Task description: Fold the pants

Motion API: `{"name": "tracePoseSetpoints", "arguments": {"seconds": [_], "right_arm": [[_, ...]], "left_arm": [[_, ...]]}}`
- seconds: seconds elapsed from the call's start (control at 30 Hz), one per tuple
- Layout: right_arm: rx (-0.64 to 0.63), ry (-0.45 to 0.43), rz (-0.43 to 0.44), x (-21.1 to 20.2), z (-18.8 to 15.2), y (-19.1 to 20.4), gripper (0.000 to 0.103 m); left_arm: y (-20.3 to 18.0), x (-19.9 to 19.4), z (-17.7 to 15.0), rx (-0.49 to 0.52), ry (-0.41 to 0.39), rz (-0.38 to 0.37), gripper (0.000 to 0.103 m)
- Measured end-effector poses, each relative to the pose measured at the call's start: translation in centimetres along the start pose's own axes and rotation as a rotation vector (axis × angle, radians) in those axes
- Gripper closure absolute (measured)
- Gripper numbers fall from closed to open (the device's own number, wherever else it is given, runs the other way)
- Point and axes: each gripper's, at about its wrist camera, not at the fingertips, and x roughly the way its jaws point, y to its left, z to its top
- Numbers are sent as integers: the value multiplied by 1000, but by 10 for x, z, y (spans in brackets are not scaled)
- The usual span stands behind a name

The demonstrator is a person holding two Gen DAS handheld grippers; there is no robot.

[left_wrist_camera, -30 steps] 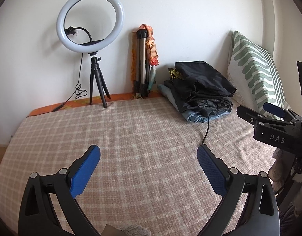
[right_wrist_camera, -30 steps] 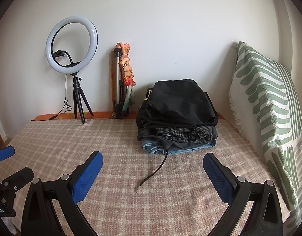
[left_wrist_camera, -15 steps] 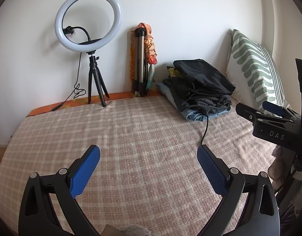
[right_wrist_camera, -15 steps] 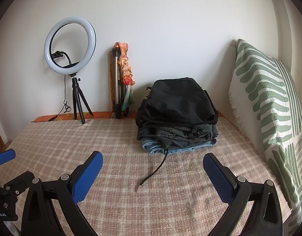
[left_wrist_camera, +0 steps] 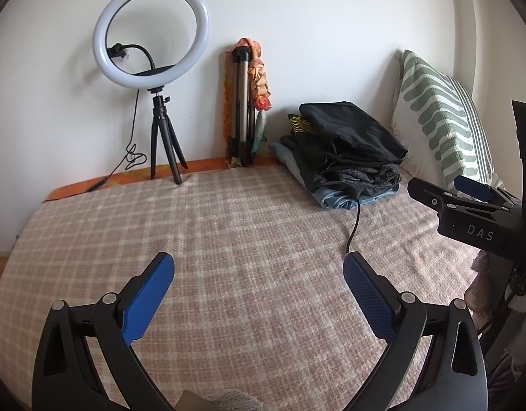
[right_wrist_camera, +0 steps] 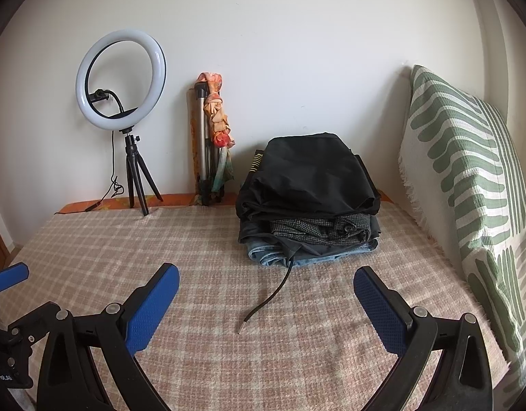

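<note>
1. The left gripper (left_wrist_camera: 258, 267) hangs above the bed (left_wrist_camera: 228, 226), its blue-padded fingers spread wide with nothing between them.
2. The right gripper (right_wrist_camera: 266, 279) hangs above the same checked bedspread, jaws likewise wide and empty; in the left wrist view it shows at the right edge (left_wrist_camera: 468, 191).
3. The pants lie in a stack of folded clothes (right_wrist_camera: 309, 202) at the far end of the bed near the wall: a black garment on top, a dark checked one with a button beneath, and denim at the bottom.
4. A black drawstring (right_wrist_camera: 269, 294) trails from the stack onto the bedspread toward the right gripper.
5. A green-and-white patterned pillow (right_wrist_camera: 468, 178) leans upright just right of the stack.
6. A ring light on a small tripod (left_wrist_camera: 149, 34) stands by the wall at the far left, with a folded tripod (left_wrist_camera: 244, 102) wrapped in orange cloth between it and the stack.
</note>
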Motion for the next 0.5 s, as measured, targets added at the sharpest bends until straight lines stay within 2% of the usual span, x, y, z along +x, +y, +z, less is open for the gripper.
{"name": "tracePoseSetpoints", "arguments": {"seconds": [0.5], "right_arm": [[1, 2, 2, 0, 0, 1, 0]], "left_arm": [[-2, -1, -1, 3, -9, 6, 4]]}}
